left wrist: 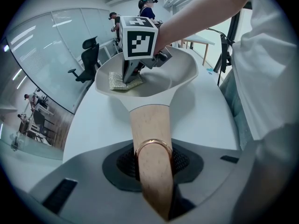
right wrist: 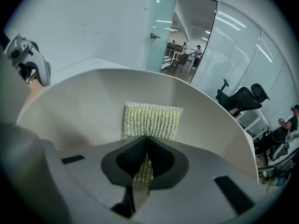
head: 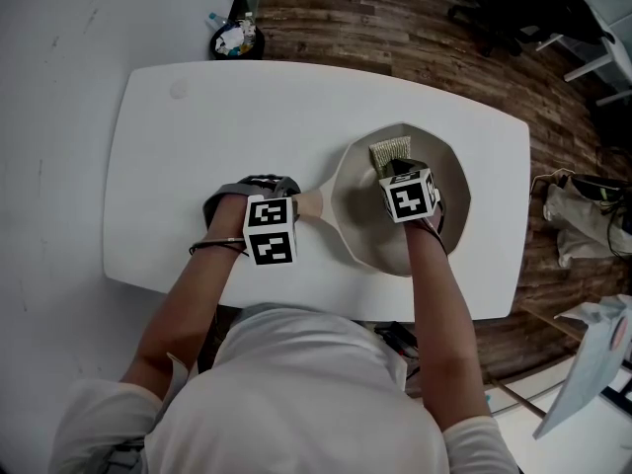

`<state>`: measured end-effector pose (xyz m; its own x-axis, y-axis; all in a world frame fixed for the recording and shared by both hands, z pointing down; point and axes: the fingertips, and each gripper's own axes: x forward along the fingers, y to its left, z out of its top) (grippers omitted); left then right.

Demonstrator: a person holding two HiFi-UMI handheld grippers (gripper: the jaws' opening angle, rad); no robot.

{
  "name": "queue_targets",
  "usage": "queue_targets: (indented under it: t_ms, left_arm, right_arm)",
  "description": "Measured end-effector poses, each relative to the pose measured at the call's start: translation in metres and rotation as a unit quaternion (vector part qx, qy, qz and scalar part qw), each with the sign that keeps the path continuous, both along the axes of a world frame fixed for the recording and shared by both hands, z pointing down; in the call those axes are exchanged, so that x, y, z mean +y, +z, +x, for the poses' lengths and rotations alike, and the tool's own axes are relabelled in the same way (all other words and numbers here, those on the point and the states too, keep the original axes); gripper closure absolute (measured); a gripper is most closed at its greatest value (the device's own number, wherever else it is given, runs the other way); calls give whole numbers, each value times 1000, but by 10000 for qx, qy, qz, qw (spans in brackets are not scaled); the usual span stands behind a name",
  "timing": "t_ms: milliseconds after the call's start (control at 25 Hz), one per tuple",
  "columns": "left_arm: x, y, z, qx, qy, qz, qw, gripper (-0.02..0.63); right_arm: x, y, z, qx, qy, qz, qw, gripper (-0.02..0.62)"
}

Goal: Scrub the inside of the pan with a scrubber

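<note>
**Mid-scrub: pan pinned, scrubber on the far wall**

My left gripper (left wrist: 154, 164) is clamped on the pan's wooden handle (left wrist: 148, 125), its jaws pressed against both sides of the wood and pointing steeply down; that pins the pan (head: 446, 171) flat on the white desk (head: 197, 166), towards the desk's right half and just in front of me.

My right gripper (right wrist: 144, 160) reaches down into the bowl of the pan; its jaws are pinched together on the near edge of the scrubber (right wrist: 152, 120), a yellow-green woven pad, and the rest of the pad fans out beyond the tips and lies against the pan's pale inner wall on the side away from me; in the head view the pad shows just past the right gripper's marker cube.

As for progress, I judge the scrubbing to be under way rather than starting or finished; both grips are set and the pad is in contact with the inside surface; the setting-up is done. I see no foam, water or dirt on the interior, so I cannot tell which parts have already been gone over; the floor of the pan, the near wall and the side by the handle would need passes before I could call it done; after that, the scrubber and the handle remain to be let go.
</note>
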<state>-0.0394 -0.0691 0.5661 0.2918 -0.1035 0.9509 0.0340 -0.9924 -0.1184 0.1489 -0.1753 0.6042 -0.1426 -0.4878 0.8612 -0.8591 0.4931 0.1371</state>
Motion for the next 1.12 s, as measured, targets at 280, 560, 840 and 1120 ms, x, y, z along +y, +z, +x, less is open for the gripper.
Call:
queue_targets:
  t_ms: [280, 560, 840, 1120]
  left_arm:
    - [1, 1, 0, 25, -11, -34, 10000, 488]
    - [0, 1, 1, 28, -4, -42, 10000, 489]
    - [0, 1, 0, 9, -29, -54, 10000, 491]
    - [1, 0, 1, 2, -50, -68, 10000, 491]
  right_arm:
    - [0, 2, 26, 87, 396, -95, 9991, 569]
    - [9, 0, 48, 457, 491, -212, 9975, 569]
    - [22, 3, 62, 851, 415, -397, 9947, 569]
    - [34, 4, 72, 1304, 253, -671, 9889, 569]
